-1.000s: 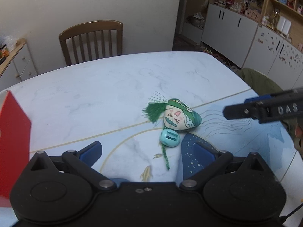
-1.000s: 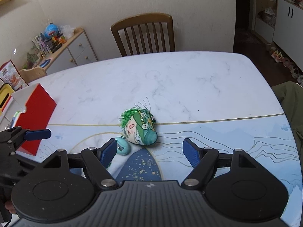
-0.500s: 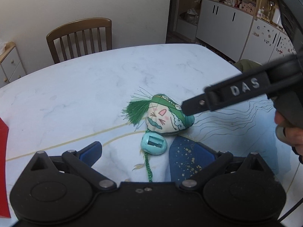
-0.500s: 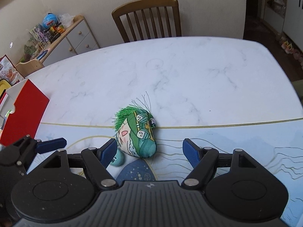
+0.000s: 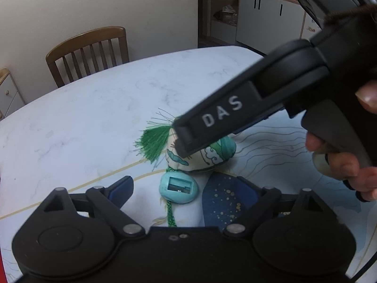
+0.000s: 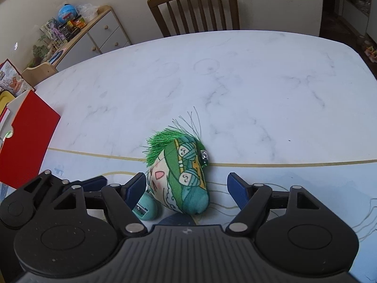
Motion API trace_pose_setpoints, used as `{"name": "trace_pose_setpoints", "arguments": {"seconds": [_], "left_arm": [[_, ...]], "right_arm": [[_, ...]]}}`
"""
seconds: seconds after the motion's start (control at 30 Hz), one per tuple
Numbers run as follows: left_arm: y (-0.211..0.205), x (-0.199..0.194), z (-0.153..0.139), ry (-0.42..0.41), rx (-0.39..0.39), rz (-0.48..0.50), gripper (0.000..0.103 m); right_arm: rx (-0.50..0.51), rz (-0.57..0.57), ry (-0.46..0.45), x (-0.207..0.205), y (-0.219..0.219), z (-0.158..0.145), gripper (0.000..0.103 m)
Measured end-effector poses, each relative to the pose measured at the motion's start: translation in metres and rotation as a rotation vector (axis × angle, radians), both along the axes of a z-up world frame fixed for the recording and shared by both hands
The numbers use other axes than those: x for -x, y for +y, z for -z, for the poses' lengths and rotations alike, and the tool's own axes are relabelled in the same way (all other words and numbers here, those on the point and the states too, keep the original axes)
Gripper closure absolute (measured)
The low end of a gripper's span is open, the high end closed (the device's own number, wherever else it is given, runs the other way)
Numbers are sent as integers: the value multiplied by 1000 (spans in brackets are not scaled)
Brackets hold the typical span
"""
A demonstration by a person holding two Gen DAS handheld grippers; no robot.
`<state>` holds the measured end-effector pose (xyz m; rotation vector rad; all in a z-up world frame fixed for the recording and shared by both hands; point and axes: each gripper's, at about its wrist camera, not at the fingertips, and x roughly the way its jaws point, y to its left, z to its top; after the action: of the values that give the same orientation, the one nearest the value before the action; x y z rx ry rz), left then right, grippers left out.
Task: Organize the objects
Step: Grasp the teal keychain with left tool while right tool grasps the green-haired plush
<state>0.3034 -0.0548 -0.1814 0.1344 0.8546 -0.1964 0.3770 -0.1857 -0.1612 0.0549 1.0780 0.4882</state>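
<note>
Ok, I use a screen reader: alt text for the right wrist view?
The open right gripper straddles a green tasselled fabric charm on a marble table, a teal bead beside it. A red box stands left.

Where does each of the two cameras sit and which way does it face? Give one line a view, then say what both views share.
Left wrist: sits on the left gripper, looks across the table toward the cupboards; shows its own open fingers, the right gripper's arm and a hand.
Right wrist: sits on the right gripper, looks toward the chair; shows its own open fingers and the left gripper beside them.
Shared: the green pouch, the teal charm, table and chair.
</note>
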Motion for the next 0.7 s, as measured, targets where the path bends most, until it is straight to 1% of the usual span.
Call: {"name": "trace_pose_setpoints", "arguments": {"seconds": [0.07, 0.13, 0.23, 0.3, 0.33, 0.37, 0.5, 0.57, 0.67, 0.7], "left_arm": [[-1, -2, 3, 6, -7, 4, 20], [-2, -3, 4, 9, -10, 6, 23], [-4, -5, 6, 14, -16, 12, 28], [-7, -5, 8, 16, -36, 14, 30], [-9, -5, 9, 17, -50, 14, 33], [-10, -5, 10, 17, -57, 16, 38], [-13, -5, 12, 21, -67, 27, 46], [-13, -5, 11, 20, -64, 28, 52], [-14, -4, 10, 20, -65, 30, 59], [-13, -3, 10, 21, -65, 29, 60]], "right_arm": [[0, -3, 0, -1, 1, 2, 29], [1, -5, 2, -2, 3, 3, 29], [5, -7, 5, -3, 4, 6, 34], [3, -8, 4, -2, 4, 7, 34], [4, -9, 3, -2, 5, 7, 35], [1, -10, 2, -2, 5, 7, 37], [-6, -16, -2, -1, 8, 7, 43], [-10, -21, -6, 0, 9, 7, 49], [-7, -24, -13, 2, 11, 6, 52], [-4, -25, -17, 3, 12, 5, 53]]}}
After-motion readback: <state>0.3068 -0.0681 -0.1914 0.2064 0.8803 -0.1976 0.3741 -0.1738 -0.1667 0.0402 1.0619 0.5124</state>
